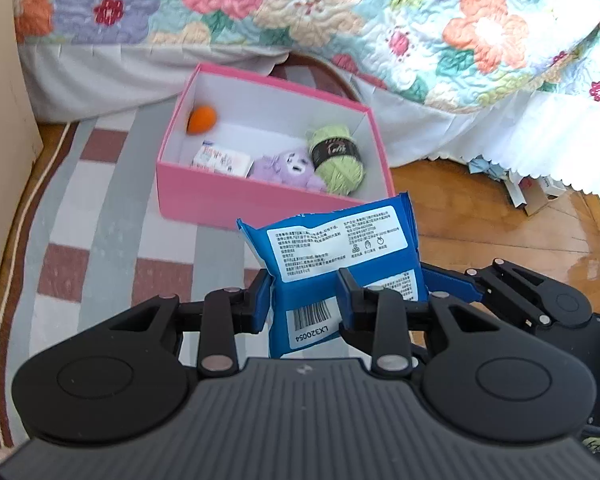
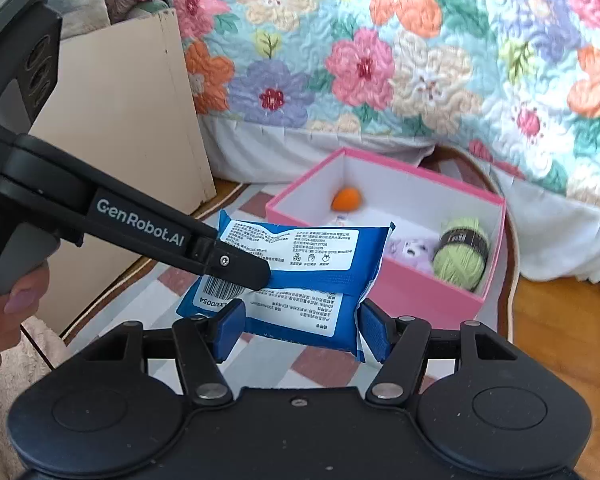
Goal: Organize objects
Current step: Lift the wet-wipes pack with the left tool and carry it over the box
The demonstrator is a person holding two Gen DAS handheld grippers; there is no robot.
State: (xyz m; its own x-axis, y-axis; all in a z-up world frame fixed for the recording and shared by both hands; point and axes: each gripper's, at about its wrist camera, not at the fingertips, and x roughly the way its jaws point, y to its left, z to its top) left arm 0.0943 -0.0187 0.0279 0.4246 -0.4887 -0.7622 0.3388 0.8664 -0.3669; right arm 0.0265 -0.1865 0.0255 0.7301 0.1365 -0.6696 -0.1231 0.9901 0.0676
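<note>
Packet: blue soft plastic packet (image 1: pixel 340 248), white printed label with small text too fine to read, barcode sticker reading "LX320054"; held in the air above the rug, just in front of the pink box.
Left gripper: left gripper (image 1: pixel 304 300), jaws clamped on the packet's barcode end; side of its arm reads "GenRobot.AI" in the right wrist view.
Right gripper: right gripper (image 2: pixel 300 330), blue ribbed pads on both edges of the packet's other end, jaws clamped across its width.
Box: pink box (image 1: pixel 260 200), rectangular card, white inside, open on top.
Box contents: orange ball (image 1: pixel 202 119) in the far corner; small white carton (image 1: pixel 222 160); lilac plush toy (image 1: pixel 288 168); green yarn skein (image 1: pixel 338 158) with a black band, script unreadable.
Rug: checked rug (image 1: pixel 100 220), grey, white and brick red, corded edge.
Bed: quilted floral bedspread (image 1: pixel 300 0), stitched texture.
Floor: glossy wood floor (image 1: pixel 480 216).
</note>
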